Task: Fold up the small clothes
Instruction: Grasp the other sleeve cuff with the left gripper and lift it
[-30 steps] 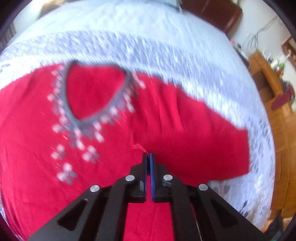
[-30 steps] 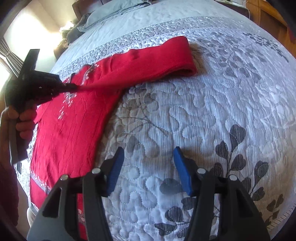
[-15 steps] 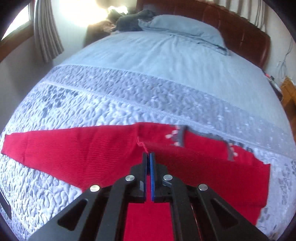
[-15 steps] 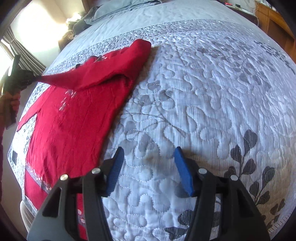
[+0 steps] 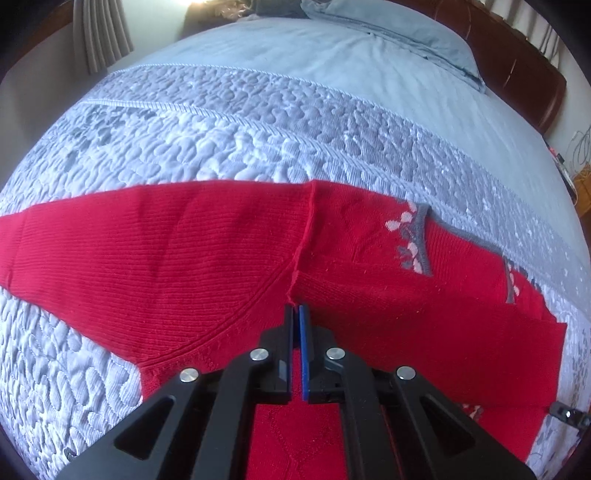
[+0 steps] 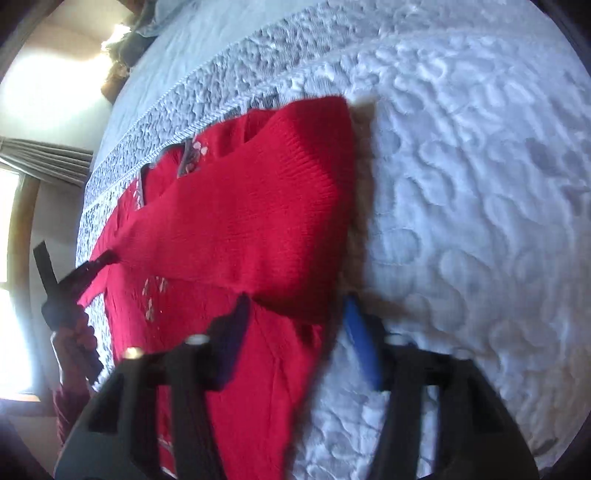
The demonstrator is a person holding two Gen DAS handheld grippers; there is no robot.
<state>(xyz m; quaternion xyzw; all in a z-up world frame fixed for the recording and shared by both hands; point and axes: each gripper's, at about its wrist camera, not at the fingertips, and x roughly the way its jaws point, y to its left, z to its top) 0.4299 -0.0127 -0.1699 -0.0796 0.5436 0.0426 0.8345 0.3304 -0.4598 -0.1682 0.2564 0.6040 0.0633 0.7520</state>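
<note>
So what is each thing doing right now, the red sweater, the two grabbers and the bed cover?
Red sweater: lying on the bed, one sleeve pulled across its front, not fully folded.
Left gripper: shut on the red sweater, pinching its edge.
Right gripper: jaws apart and just been closing, sweater edge between them, blurry, not pinched yet.
Quilt: spread flat under the sweater.
Pillow: lying at the head of the bed.
</note>
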